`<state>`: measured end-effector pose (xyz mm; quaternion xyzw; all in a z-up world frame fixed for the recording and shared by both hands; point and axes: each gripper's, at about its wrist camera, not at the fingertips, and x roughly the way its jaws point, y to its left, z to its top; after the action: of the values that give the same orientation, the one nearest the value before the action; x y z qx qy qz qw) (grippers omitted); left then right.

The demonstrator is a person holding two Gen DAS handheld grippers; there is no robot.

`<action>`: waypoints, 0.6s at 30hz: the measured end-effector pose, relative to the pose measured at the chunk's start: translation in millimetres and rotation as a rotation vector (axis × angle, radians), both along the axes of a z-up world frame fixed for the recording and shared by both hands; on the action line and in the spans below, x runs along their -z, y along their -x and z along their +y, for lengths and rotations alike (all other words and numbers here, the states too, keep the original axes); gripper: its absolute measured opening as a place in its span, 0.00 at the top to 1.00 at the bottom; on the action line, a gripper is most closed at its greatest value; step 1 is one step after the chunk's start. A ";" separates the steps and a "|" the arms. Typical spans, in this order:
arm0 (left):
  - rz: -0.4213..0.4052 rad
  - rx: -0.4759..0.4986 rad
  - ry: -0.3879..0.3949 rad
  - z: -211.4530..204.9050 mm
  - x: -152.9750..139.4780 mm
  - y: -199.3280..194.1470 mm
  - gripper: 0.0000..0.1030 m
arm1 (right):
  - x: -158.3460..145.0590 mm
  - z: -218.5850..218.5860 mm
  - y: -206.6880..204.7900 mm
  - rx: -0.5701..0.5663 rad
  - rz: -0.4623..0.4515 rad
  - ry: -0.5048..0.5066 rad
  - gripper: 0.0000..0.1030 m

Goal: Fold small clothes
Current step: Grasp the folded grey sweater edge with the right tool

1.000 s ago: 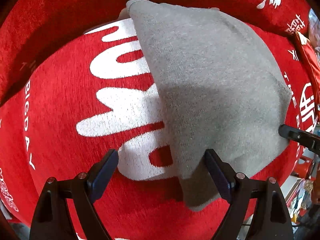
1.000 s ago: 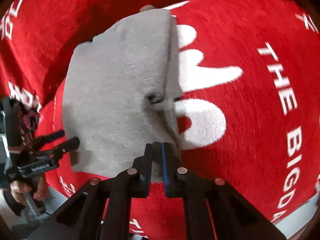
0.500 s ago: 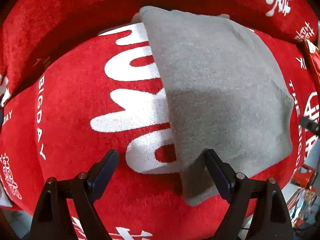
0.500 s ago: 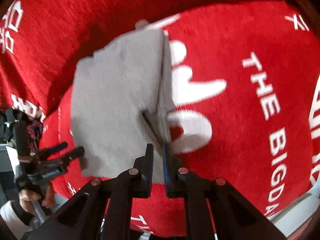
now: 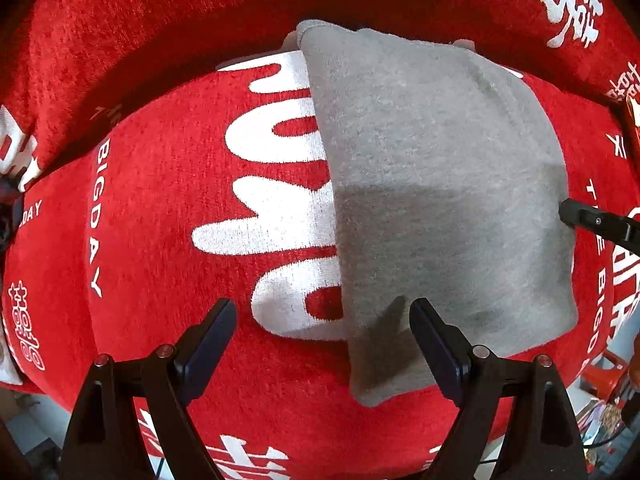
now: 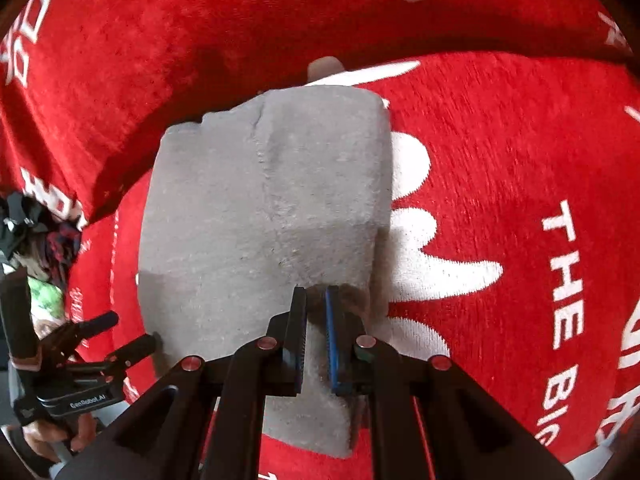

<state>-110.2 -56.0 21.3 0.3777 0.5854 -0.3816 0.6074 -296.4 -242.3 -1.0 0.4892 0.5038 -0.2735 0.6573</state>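
Left gripper (image 5: 323, 338) jaws spread wide, empty, above folded grey knit garment's (image 5: 432, 184) edge on red fleece blanket with white lettering (image 5: 152, 200). Right gripper (image 6: 316, 340) jaws nearly together, pinching grey fabric. Garment now reaches further under right jaws than before.

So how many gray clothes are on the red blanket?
1. The gray garment lies folded on the red blanket, the right gripper at its near edge. More could be hidden.

A plain grey garment (image 5: 432, 184) lies on a red blanket (image 5: 160, 184) with white lettering (image 5: 260, 232); black grippers, blue pads (image 6: 331, 344) at six o'clock.
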 end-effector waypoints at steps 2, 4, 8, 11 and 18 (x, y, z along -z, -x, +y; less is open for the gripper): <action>-0.008 0.003 -0.001 -2.8 0.0 2.5 0.14 | 0.0 -1.4 2.1 -0.008 -0.002 -0.002 0.92; -0.019 0.008 -0.002 -5.6 -2.1 5.6 0.14 | 0.7 -2.0 2.8 -0.013 0.002 -0.003 0.92; -0.027 0.017 0.006 -6.7 -4.6 7.7 0.14 | 0.3 -4.0 12.1 0.005 0.017 -0.016 0.90; -0.032 0.035 0.010 -8.4 -6.2 12.2 0.14 | -3.0 -5.4 24.4 0.047 -0.002 -0.037 0.87; -0.024 0.041 0.012 -12.1 -7.0 18.1 0.14 | -5.1 -1.3 42.7 0.068 0.020 -0.061 0.87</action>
<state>-128.3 -68.1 28.3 0.3904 0.5680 -0.3929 0.6088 -339.1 -243.5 4.1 0.5231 0.5016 -0.2849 0.6274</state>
